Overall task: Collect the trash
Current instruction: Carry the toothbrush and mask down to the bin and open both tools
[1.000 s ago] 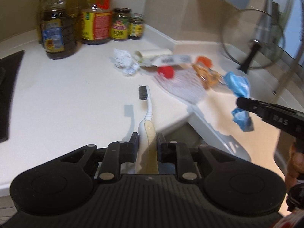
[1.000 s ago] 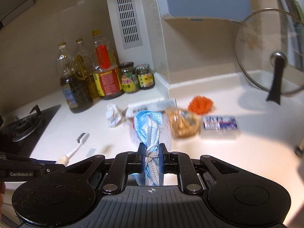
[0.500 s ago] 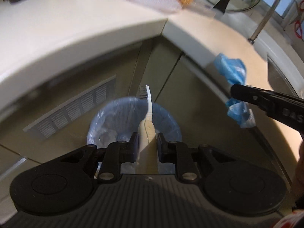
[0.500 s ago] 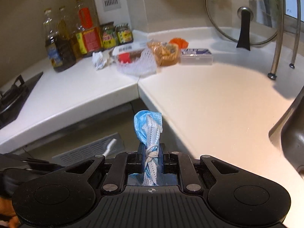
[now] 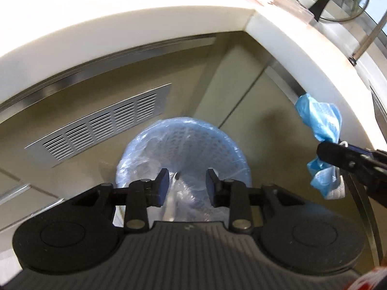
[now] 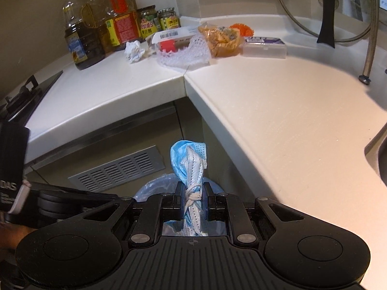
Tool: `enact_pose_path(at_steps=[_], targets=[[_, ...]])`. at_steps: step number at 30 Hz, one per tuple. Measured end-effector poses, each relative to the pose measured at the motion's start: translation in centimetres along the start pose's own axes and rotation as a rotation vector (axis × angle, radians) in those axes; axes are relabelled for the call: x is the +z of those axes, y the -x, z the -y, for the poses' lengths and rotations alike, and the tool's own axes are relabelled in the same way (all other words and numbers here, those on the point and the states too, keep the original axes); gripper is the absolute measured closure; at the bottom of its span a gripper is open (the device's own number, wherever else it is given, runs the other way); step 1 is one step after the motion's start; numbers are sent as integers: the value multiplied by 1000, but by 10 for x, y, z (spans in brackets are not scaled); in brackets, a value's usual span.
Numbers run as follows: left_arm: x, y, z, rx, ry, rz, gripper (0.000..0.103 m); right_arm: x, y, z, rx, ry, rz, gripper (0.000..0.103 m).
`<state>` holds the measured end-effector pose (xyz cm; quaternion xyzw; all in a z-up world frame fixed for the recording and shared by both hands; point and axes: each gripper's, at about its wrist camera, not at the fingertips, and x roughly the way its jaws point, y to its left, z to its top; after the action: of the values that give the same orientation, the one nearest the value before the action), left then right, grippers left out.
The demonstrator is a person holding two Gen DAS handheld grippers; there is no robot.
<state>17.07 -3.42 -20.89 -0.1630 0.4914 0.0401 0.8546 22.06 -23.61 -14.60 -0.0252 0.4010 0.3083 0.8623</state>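
Observation:
My left gripper [image 5: 186, 183] is open and empty, right above the blue-lined trash bin [image 5: 183, 140] on the floor. A pale blurred shape between its jaws may be the toothbrush falling in. My right gripper [image 6: 192, 200] is shut on a crumpled blue face mask [image 6: 189, 162], held over the bin's rim [image 6: 154, 183]; the mask also shows in the left wrist view [image 5: 321, 120] at the right. More trash lies on the counter: a crumpled white paper [image 6: 134, 50], a labelled tray with red cap [image 6: 173, 38], white foam netting [image 6: 186, 54], an orange snack bag [image 6: 222, 39].
Oil bottles and jars [image 6: 116, 24] stand at the back of the white L-shaped counter [image 6: 266, 101]. A clear box [image 6: 264, 47], a glass pot lid [image 6: 326, 12] and a metal rack leg [image 6: 368, 55] stand right. A stove [image 6: 21, 96] is left; a cabinet vent [image 5: 96, 125] is behind the bin.
My left gripper has opened over the bin and let go of the toothbrush. Both grippers have moved down and closer to the bin; the right still holds the mask.

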Motion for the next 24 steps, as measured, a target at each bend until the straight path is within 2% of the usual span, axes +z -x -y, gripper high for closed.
enact_pose_path(at_steps=[12, 19, 21, 23, 24], targets=[[-3, 27, -26, 54, 69, 50, 75, -9, -42, -9, 31, 9, -112, 88], [-7, 27, -33, 60, 85, 41, 75, -13, -58, -7, 61, -27, -123, 88], [-8, 27, -34, 60, 87, 45, 75, -14, -59, -6, 53, -42, -121, 81], [-8, 28, -35, 60, 82, 48, 75, -15, -57, -4, 40, -57, -109, 41], [-8, 29, -35, 61, 80, 51, 75, -15, -54, -4, 39, -64, -100, 38]])
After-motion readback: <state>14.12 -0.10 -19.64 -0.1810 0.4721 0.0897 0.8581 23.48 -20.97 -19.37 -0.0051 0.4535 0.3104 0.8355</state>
